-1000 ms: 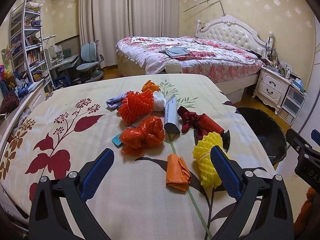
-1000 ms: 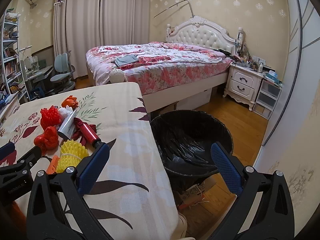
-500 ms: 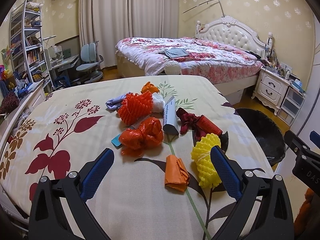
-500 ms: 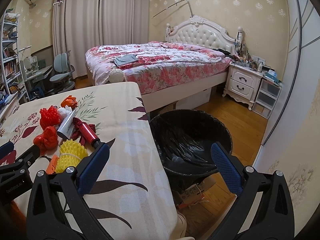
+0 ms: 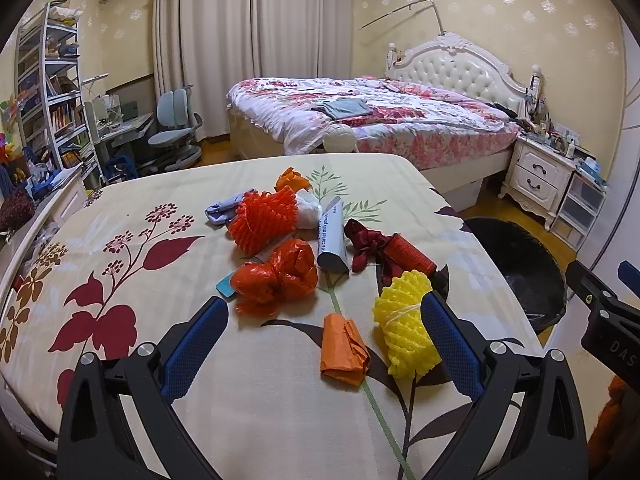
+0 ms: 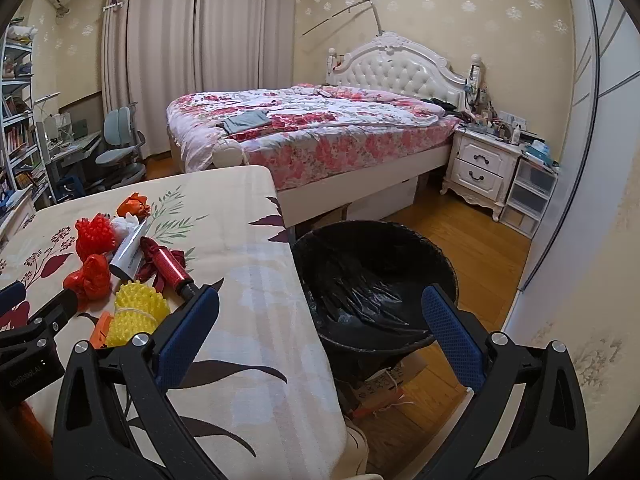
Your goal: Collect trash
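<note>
Approach step: my left gripper (image 5: 324, 330), spread and empty, frames the orange wrapper (image 5: 344, 348); next I lower and pinch it, while my right gripper (image 6: 320, 320) gapes over the bin (image 6: 376, 236).

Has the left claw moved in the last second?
Yes, slightly. In its own view the yellow foam net and the bed headboard both sit a little further left than before, so the left claw has drifted or turned rightward.

My jaws have blue pads on black frames. Cream tabletop (image 5: 140, 208) with dark red leaf print. Yellow foam net (image 5: 404, 320), orange wrapper (image 5: 342, 346), red-orange bag (image 5: 276, 276), red foam net (image 5: 264, 220), white tube (image 5: 331, 236). Black bin (image 6: 376, 280). Pink floral bed (image 6: 320, 124).
</note>
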The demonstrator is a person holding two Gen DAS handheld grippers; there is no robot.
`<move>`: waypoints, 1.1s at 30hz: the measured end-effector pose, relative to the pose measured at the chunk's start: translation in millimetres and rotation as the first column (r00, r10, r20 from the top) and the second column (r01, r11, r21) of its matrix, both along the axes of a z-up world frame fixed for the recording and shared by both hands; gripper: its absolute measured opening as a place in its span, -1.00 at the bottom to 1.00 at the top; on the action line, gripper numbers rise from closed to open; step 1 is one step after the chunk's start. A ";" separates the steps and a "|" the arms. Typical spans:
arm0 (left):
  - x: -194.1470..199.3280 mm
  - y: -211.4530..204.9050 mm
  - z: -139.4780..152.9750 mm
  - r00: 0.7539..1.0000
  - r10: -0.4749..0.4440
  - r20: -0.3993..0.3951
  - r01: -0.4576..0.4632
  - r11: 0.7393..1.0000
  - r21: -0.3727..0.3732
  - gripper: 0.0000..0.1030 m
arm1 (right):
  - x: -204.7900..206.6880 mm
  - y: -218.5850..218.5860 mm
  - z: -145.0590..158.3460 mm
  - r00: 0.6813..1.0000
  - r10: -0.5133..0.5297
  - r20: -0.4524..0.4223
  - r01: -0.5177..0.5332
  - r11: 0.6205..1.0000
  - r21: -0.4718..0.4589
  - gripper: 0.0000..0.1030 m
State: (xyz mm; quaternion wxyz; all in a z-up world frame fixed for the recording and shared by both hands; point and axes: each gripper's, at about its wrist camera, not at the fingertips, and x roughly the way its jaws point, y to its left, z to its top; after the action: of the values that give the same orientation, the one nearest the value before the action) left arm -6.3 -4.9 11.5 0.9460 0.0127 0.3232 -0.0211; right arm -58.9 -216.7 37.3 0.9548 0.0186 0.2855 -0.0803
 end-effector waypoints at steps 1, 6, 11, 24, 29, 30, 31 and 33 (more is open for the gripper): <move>0.3 -0.8 0.5 1.000 -0.001 0.000 0.001 1.000 -0.001 0.87 | -1.2 -2.9 2.3 1.000 -0.007 -0.002 0.007 1.000 0.001 0.92; 0.7 -2.0 1.0 1.000 -0.003 0.000 0.003 1.000 -0.003 0.87 | -2.3 -5.1 3.8 1.000 -0.014 0.001 0.014 1.000 -0.001 0.92; 0.5 -2.4 0.9 1.000 -0.002 0.000 0.002 1.000 -0.002 0.87 | -2.9 -6.9 4.8 1.000 -0.017 0.002 0.017 1.000 0.000 0.92; 1.0 -3.9 1.9 1.000 -0.005 0.001 0.005 1.000 -0.005 0.87 | -2.8 -6.9 4.5 1.000 -0.016 0.003 0.016 1.000 0.000 0.92; 0.9 -3.8 1.7 1.000 -0.006 0.002 0.006 1.000 -0.004 0.87 | -2.9 -6.8 4.2 1.000 -0.016 0.003 0.016 1.000 -0.001 0.92; 1.0 -5.3 2.5 1.000 -0.007 0.003 0.007 1.000 -0.003 0.87 | -2.8 -6.7 4.1 1.000 -0.015 0.003 0.015 1.000 0.000 0.92; 1.1 -6.0 2.9 1.000 -0.006 0.004 0.006 1.000 -0.001 0.87 | -2.9 -7.0 4.1 1.000 -0.015 0.003 0.015 1.000 0.000 0.92; 1.9 -8.4 4.3 1.000 -0.010 0.006 0.010 1.000 0.002 0.87 | -2.8 -6.5 3.8 1.000 -0.015 0.003 0.015 1.000 0.000 0.92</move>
State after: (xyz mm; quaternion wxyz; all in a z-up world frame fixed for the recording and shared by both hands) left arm -4.4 -13.3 15.8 0.9468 0.0153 0.3204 -0.0253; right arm -61.7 -223.3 41.0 0.9547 0.0208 0.2838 -0.0875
